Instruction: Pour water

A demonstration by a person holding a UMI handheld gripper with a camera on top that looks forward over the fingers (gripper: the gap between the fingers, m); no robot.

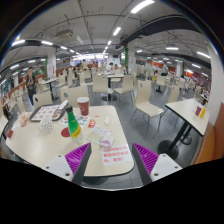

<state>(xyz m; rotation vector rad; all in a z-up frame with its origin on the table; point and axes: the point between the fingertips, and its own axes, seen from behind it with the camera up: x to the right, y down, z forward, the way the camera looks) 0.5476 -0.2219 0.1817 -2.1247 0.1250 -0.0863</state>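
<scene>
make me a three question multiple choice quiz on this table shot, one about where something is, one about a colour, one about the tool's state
1. Where does the red cup stand?
A. on the table beyond the tool
B. on a chair
C. between the fingers

2. What colour is the bottle near the cup?
A. blue
B. green
C. black

3. How is the tool?
A. shut on the cup
B. shut on the bottle
C. open, holding nothing

Answers: 1 A, the cup sits on the tabletop ahead of the fingers; 2 B, its body shows green; 3 C, the pads stand wide apart with nothing gripped.

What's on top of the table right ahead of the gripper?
On the table stand a green bottle, a red cup and a small clear cup. The open gripper hides the near edge.
</scene>
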